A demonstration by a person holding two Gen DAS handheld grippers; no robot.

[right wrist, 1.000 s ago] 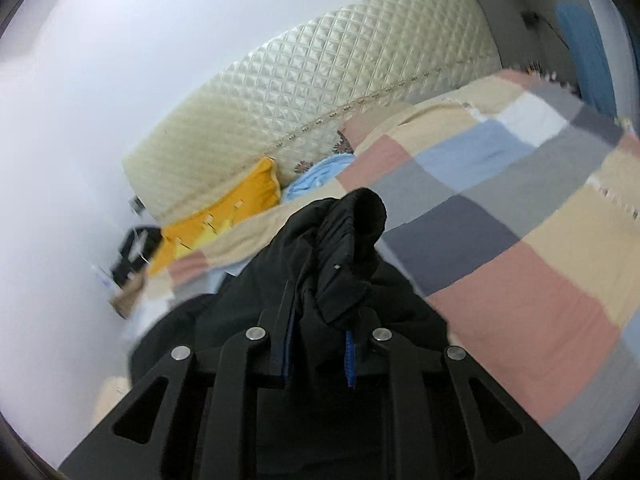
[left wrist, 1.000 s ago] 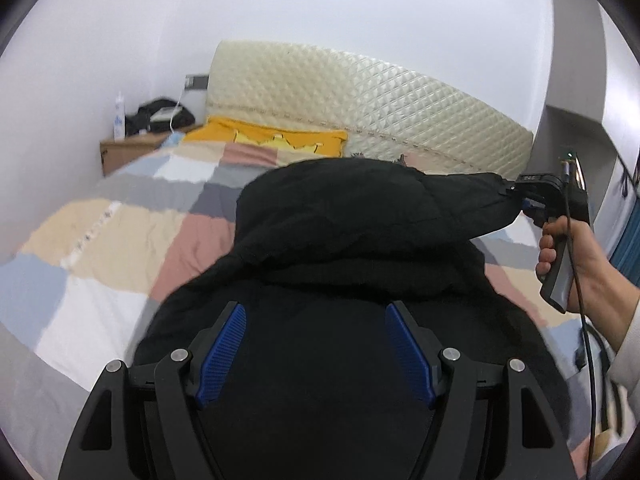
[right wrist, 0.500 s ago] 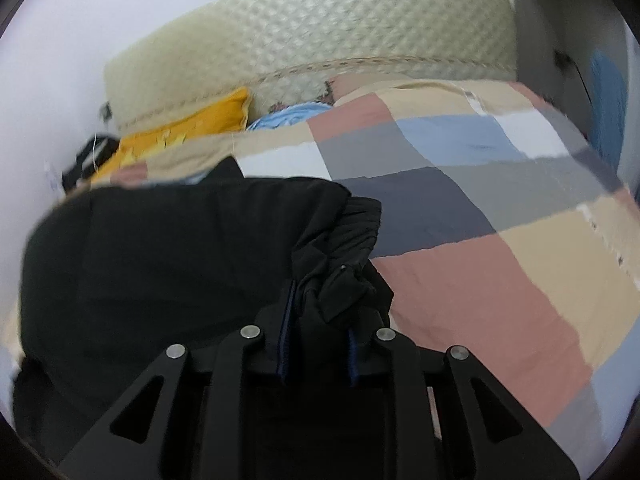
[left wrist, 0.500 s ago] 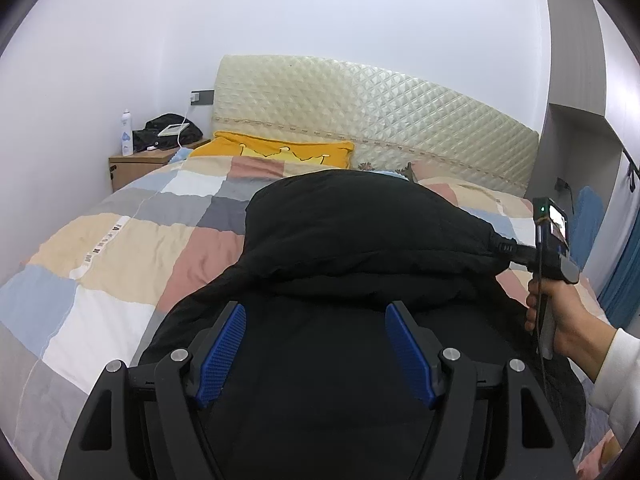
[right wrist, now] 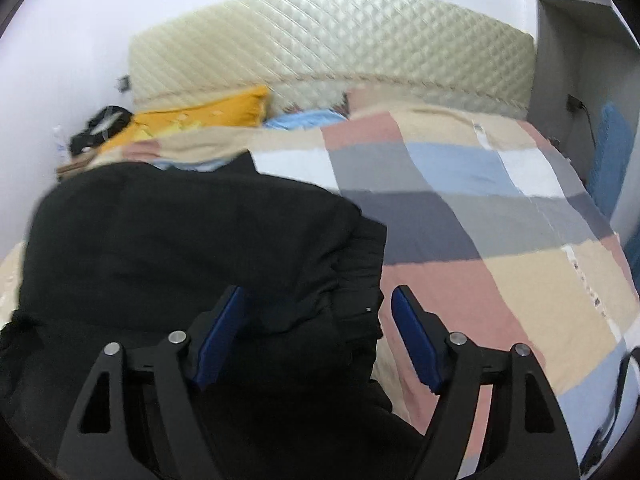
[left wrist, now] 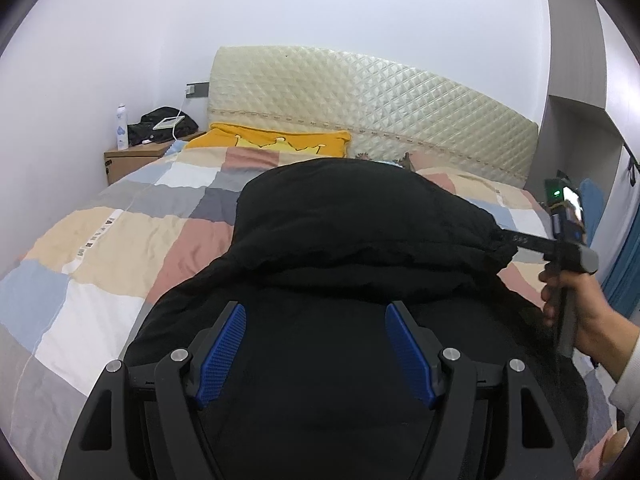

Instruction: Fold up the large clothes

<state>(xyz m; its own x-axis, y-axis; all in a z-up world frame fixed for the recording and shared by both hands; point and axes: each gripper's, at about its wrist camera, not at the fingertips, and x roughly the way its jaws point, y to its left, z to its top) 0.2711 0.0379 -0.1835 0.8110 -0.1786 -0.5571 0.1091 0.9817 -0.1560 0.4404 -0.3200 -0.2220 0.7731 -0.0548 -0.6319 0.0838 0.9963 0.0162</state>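
Observation:
A large black padded garment [left wrist: 352,248] lies on the patchwork bed, with one part folded over the rest. My left gripper [left wrist: 316,344] is open and empty just above its near part. My right gripper [right wrist: 316,332] is open, its blue pads on either side of the garment's gathered edge [right wrist: 352,280], which lies loose between them. In the left wrist view the right gripper [left wrist: 516,240] is at the garment's right end, held by a hand.
The bed has a patchwork quilt [right wrist: 480,216] and a cream quilted headboard [left wrist: 360,108]. A yellow pillow [left wrist: 276,142] and a blue one [right wrist: 304,118] lie by the headboard. A wooden nightstand [left wrist: 132,158] with a bottle and a black bag stands at the far left.
My right gripper carried the gathered edge across and down onto the garment, then opened and let it go. My left gripper stayed open above the garment.

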